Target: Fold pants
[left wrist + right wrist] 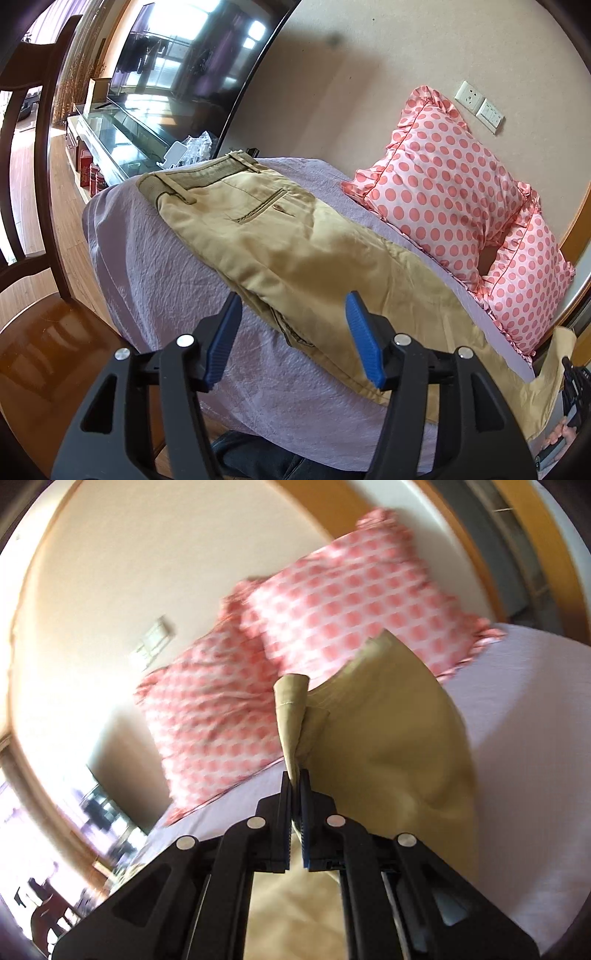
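Tan pants [295,251] lie lengthwise on a lilac bedsheet [155,266], waistband at the far end, back pocket up. My left gripper [291,306] is open and empty, hovering over the pants' near edge around the thigh. My right gripper [295,775] is shut on the hem end of the pant legs [388,746] and holds it lifted above the bed. The lifted leg end and the right gripper's edge show at the far right of the left wrist view [554,369].
Two pink polka-dot pillows [443,184] lean on the wall at the bed's far side. A dark wooden chair [33,184] stands left of the bed. A TV [184,62] on a glass stand sits beyond the waistband end.
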A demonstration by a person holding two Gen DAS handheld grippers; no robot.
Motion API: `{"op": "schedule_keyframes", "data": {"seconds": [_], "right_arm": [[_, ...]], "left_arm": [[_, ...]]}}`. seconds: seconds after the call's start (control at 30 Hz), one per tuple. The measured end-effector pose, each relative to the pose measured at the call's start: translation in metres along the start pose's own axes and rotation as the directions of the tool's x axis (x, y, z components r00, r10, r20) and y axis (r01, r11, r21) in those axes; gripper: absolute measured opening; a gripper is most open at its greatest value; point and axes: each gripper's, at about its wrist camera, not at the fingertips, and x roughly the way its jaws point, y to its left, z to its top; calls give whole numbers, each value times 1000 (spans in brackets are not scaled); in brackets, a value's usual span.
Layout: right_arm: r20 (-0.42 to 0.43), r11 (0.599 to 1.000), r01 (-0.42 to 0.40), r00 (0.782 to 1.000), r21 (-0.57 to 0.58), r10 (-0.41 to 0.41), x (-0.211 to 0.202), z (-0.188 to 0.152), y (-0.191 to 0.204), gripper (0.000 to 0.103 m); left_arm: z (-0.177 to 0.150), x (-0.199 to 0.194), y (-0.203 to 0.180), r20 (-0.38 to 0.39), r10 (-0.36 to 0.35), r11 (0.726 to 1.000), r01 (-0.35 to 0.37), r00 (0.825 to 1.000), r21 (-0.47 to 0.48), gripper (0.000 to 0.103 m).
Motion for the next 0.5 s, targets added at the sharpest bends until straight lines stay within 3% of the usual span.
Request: {"op": "schedule_keyframes", "data": {"seconds": [0.07,0.13,0.2,0.23,0.27,0.3,0.37,0.43,0.5], "right_arm": [[-138,986,-156,980,-61,146,42,-29,51,4],[-297,956,-259,932,-137,210,80,-69,96,5],[-465,921,-316,867,-229,182,108,-111,129,6],[-510,908,-324,846,-266,153,114,-127,138,9],[-537,898,-326,834,-297,126,116,-140,144,20],[-544,891,-324,832,-318,109,116,-146,146,43],[-510,894,-311,853,-323,113,110,-145,142,69],[-480,902,-307,867,-303,134,106,-140,137,70],[-512,910,-284,853,-302,96,114,-142,130,70]], "left_arm": [[0,-1,2,0,4,1000,-4,1000,-6,63],[0,-2,5,-1,-4,1000,4,1000,-18,67],[3,-3,11,1,-7,999,7,1000,-31,74],[4,-3,14,-1,-11,999,11,1000,-38,76],[6,-2,18,-1,-16,999,16,1000,-48,78],[9,-2,21,1,-22,998,22,1000,-59,79],[15,1,29,-1,-38,995,37,999,-88,80],[21,8,37,-15,-61,990,58,998,-126,81],[27,19,43,-44,-66,986,58,997,-157,81]]}}
